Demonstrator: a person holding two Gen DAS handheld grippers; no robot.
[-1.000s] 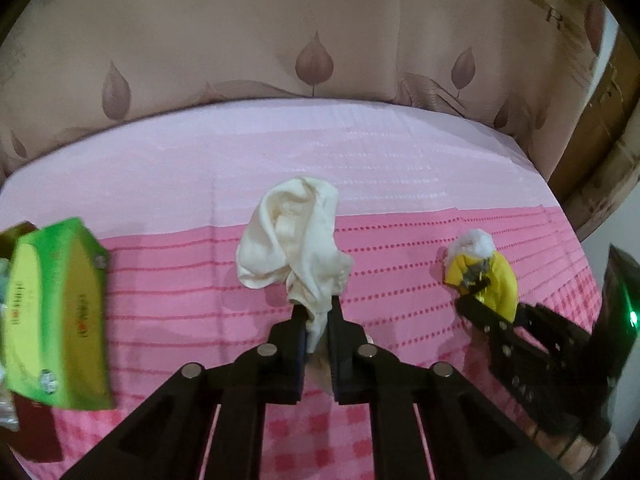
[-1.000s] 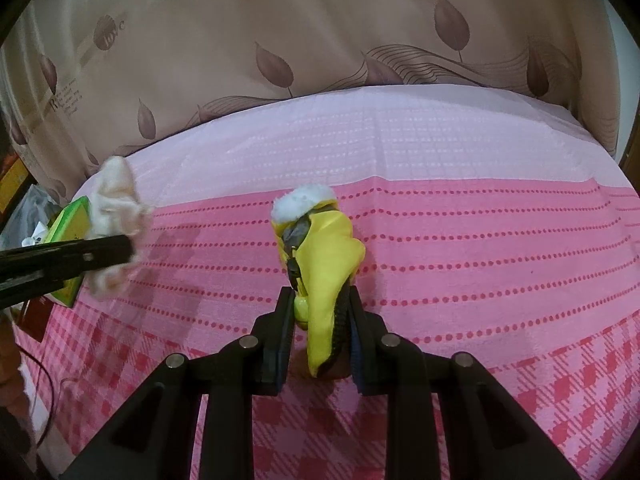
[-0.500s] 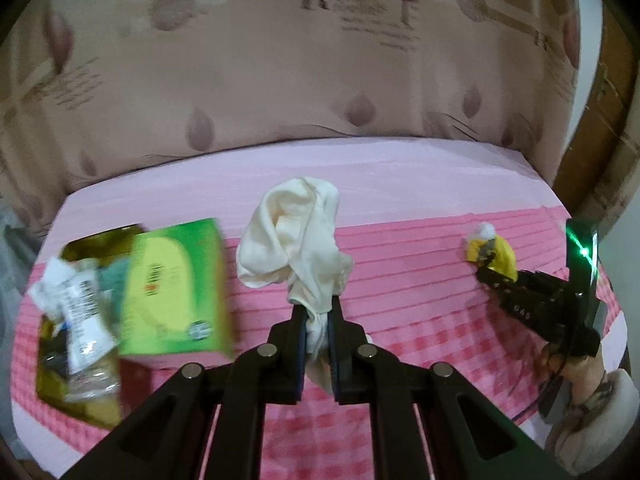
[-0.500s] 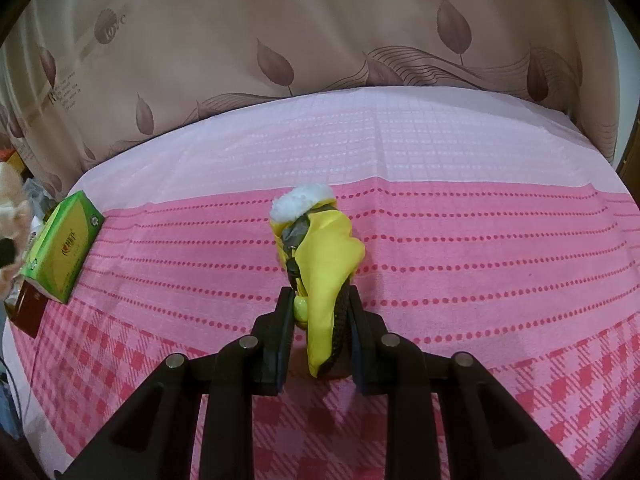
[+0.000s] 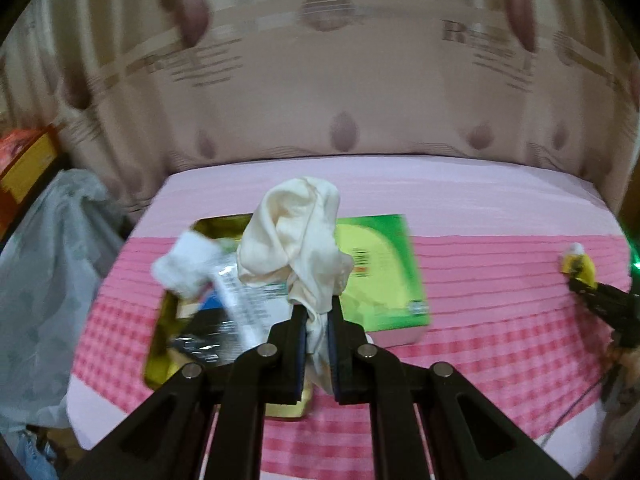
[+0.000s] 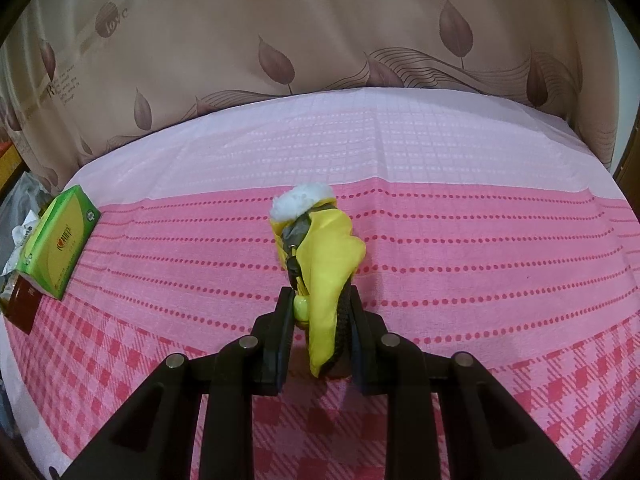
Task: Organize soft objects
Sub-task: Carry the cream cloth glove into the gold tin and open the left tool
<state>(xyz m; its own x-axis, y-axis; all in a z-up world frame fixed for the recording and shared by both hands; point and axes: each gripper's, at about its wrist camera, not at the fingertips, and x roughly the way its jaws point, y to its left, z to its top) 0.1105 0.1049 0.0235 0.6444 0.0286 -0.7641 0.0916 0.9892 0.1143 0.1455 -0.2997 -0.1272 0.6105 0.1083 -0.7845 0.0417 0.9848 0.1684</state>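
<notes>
Item 1. Left gripper (image 5: pixel 316 340): fingers clenched on a crumpled cream-white cloth (image 5: pixel 294 242), which bunches above the tips, a tail hanging between and below the pads. Change noted: a second ago this view had the bare pink surface beneath the cloth and the green box at the far left edge; now the cloth hangs in front of a gold-coloured metal tin (image 5: pixel 160 344) at the left end of the desk (image 5: pixel 500 264), and the picture is blurred with motion. The cloth has been carried leftward, off the middle of the desk.

Item 2. Gold tin: open-topped, already holding a white crumpled wad (image 5: pixel 184 268), a printed packet and something dark and glossy; details too blurred to identify. A green and yellow cardboard tissue box (image 5: pixel 380 276) sits just beside it on the right.

Item 3. Right gripper (image 6: pixel 320 336): fingers clamped on a yellow fabric pouch with a white fluffy tuft at its far end (image 6: pixel 324 256), over the pink chequered cloth of the desk, well apart from the tin. Unchanged across the last second; from the left view it shows small at the far right.

Assessment: the tin appears to be the collecting place. The cream cloth looks about ready to be lowered and released there; the yellow pouch probably waits its turn.
</notes>
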